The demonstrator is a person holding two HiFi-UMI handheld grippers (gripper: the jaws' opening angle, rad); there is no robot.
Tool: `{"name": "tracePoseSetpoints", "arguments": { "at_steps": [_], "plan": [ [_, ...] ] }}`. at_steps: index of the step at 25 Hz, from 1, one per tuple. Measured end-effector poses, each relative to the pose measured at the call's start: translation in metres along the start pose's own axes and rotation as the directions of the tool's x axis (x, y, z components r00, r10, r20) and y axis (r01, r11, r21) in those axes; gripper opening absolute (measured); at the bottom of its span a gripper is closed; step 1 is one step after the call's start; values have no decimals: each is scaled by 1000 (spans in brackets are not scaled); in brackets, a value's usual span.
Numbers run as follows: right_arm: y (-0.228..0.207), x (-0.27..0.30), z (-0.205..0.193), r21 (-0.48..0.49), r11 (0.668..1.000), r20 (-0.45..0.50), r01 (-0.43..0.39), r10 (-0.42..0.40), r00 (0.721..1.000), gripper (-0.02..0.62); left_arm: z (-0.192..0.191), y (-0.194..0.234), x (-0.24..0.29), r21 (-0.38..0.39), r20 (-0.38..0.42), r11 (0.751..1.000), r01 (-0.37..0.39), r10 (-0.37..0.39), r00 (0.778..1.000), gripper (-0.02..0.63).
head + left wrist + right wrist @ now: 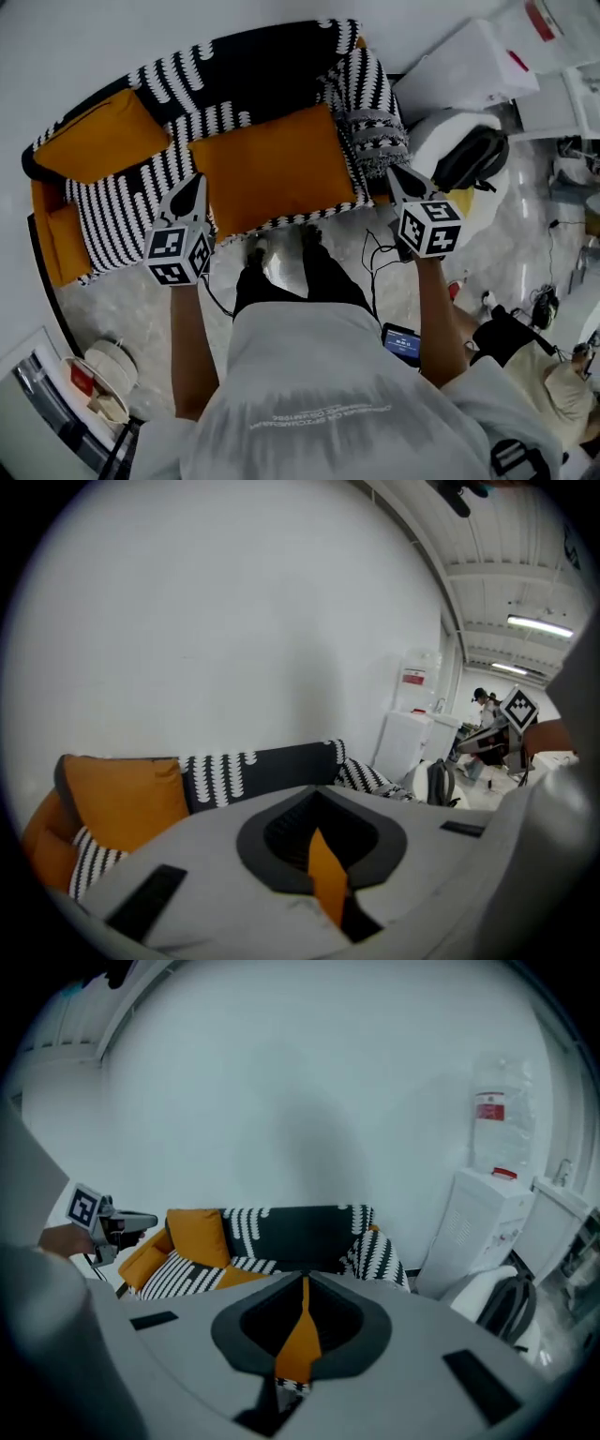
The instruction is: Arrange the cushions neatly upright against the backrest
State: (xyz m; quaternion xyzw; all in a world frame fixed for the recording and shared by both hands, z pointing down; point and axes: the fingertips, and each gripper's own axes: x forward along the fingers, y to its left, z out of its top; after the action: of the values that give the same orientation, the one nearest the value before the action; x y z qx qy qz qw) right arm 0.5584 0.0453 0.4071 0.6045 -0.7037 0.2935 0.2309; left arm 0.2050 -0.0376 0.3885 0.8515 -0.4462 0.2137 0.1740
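The large orange cushion (267, 169) lies flat on the seat of the sofa (253, 80), a second orange cushion (98, 141) at the sofa's left end, a striped cushion (373, 127) at its right. The left gripper (191, 186) and right gripper (399, 176) hover over the sofa's front edge, jaws pressed together, empty. The cushions look light, soft and saggy; I would pinch a corner or edge seam.

Black backpack (473, 157) slumped on a round white seat (429, 136), cables (375, 248) trailing across the marble floor (127, 305), and a white water dispenser (469, 1232) against the wall (281, 1101).
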Motion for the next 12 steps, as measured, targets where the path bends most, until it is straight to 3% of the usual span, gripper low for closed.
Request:
{"name": "tracePoseSetpoints", "arguments": {
  "at_steps": [7,12],
  "plan": [
    [-18,56,-35,-93,990,-124,-108,96,988,5,-65,6,-1,-47,-164,986,-159,150,975,17],
    [-8,79,-73,-109,983,-205,-148,123,971,20,-117,10,-10,-91,-238,976,-200,173,956,38]
  ]
}}
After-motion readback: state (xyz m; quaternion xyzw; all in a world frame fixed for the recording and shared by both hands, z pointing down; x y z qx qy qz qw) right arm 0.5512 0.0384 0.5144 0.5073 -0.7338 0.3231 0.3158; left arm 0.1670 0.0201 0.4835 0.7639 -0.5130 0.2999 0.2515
